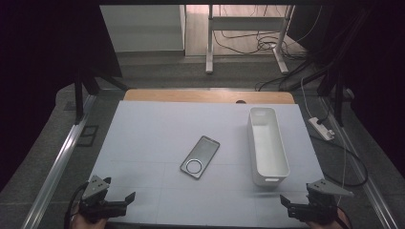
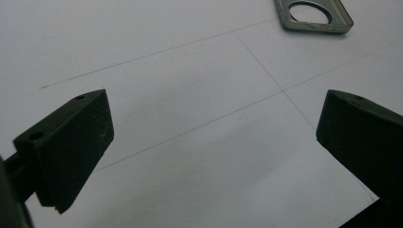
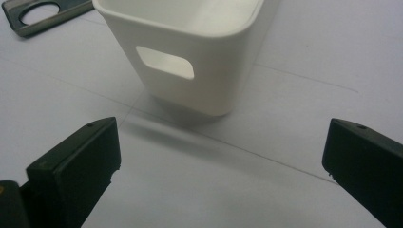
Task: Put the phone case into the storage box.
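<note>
Two grippers sit at the near edge of the tabletop, both empty. Left gripper: low at the near left corner, jaws spread wide, nothing between them; in the left gripper view only bare white surface lies between the jaws. Phone case: flat near the middle of the tabletop, slanted, round cutout toward the near end, well apart from either gripper. White bin: upright to the right of the case, long side running away from the person, apart from the case, seemingly empty inside. Right gripper: at the near right corner, jaws wide apart, holding nothing, looking at the bin's near end with its handle slot.

Judgement: work not begun. Case untouched, bin unfilled. Likely left to do: pick up the case, place it in the bin.
</note>
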`<state>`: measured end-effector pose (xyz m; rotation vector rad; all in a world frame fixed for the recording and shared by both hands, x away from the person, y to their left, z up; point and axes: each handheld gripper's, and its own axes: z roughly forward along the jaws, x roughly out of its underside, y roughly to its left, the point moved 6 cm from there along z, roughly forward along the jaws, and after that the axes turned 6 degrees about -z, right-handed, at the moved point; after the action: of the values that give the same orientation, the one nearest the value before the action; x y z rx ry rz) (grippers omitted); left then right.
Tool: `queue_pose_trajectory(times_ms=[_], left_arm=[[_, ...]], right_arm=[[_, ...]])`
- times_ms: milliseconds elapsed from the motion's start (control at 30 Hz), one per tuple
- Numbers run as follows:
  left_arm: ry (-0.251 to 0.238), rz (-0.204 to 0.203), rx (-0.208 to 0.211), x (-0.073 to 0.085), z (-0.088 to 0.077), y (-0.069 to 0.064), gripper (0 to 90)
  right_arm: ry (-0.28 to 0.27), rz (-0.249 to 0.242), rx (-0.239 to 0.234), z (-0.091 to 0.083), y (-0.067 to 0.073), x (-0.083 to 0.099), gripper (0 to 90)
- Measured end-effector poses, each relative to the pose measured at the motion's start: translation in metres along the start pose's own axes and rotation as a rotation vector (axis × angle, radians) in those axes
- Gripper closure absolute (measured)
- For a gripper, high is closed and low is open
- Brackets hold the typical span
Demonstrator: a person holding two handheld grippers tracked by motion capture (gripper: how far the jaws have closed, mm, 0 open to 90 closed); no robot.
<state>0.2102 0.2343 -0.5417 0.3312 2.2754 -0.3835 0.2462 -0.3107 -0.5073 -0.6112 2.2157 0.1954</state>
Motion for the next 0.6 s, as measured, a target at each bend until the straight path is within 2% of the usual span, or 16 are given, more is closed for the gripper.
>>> queue_pose_trajectory(times_ms=[367, 600], left_arm=[[0.023, 0.014, 0.007, -0.0002, 0.0019, -0.0014, 0.0], [0.015, -0.016, 0.026, -0.0007, 0.001, 0.0012, 0.0]], right_arm=[[-0.013, -0.02, -0.001, -0.0014, 0.0017, -0.0001, 0.0], [-0.008, -0.023, -0.001, -0.0013, 0.0019, 0.0001, 0.0]])
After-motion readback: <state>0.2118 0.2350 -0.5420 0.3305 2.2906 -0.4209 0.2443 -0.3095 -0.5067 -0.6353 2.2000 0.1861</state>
